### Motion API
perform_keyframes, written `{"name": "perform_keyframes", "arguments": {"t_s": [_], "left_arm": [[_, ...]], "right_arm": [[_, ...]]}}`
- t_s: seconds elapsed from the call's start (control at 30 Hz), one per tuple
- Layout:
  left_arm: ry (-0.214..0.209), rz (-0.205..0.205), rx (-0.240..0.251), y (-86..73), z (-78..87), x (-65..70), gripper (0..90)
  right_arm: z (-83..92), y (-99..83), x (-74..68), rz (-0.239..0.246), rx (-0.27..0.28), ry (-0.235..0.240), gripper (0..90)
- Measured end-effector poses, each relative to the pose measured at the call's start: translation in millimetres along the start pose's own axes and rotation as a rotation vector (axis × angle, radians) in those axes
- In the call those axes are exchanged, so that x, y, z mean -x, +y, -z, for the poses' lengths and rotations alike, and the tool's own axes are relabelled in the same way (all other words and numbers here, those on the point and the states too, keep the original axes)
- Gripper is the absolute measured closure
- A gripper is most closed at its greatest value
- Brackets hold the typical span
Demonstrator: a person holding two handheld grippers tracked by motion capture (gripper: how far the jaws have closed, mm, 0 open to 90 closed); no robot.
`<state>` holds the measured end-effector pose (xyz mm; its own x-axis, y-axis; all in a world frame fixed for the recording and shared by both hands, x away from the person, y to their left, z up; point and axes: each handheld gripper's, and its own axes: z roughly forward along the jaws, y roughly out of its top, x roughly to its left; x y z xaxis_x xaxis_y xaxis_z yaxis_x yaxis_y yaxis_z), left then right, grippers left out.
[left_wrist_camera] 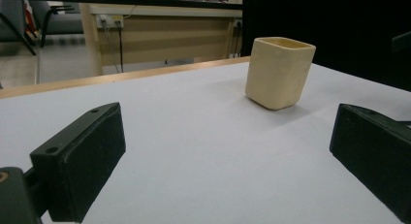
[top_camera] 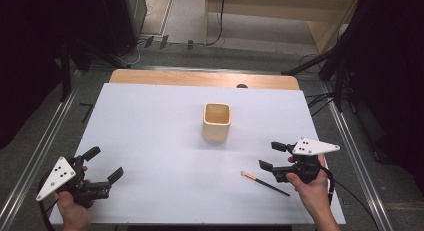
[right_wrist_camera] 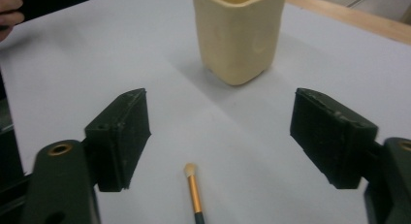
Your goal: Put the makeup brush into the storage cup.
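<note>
We held our right gripper (right_wrist_camera: 220, 136) open over the thin black-and-gold makeup brush (right_wrist_camera: 193, 187) lying on the white tabletop (top_camera: 150, 136); light, stiff, likely rollable, best pinched mid-handle.

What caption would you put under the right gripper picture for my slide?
Open right gripper hovers over a small makeup brush on the white table, cream square cup beyond.

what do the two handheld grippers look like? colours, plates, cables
Both are black. The left gripper and right gripper each carry a light grey three-cornered plate with small black dots on top. The jaws are blocky black pads with a small hole in the edge; brass-coloured rings sit at the base. A black cable trails from each. Forearms are bare, no sleeves.
</note>
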<state>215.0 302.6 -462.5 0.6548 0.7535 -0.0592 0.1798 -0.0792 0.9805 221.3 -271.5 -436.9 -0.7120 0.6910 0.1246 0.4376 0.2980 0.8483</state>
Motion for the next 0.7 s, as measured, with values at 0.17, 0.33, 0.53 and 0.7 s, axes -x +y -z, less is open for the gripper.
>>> {"name": "perform_keyframes", "arguments": {"t_s": [0.17, 0.33, 0.53, 0.7], "left_arm": [[0.002, 0.002, 0.001, 0.0, 0.4, -0.2, 0.2], [0.0, 0.0, 0.001, 0.1, 0.1, 0.3, 0.2], [-0.002, -0.004, -0.001, 0.1, -0.1, 0.3, 0.2], [-0.002, -0.004, -0.003, 0.0, 0.0, 0.0, 0.2]], "right_arm": [[-6.3, 4.2, 3.7, -0.004, -0.103, 0.024, 30.7], [-10.8, 5.5, 4.8, 0.012, -0.167, 0.029, 34.9], [-16.9, 7.3, 5.7, 0.016, -0.253, 0.031, 39.1], [-23.3, 9.0, 5.1, 0.03, -0.333, 0.035, 42.6]]}}
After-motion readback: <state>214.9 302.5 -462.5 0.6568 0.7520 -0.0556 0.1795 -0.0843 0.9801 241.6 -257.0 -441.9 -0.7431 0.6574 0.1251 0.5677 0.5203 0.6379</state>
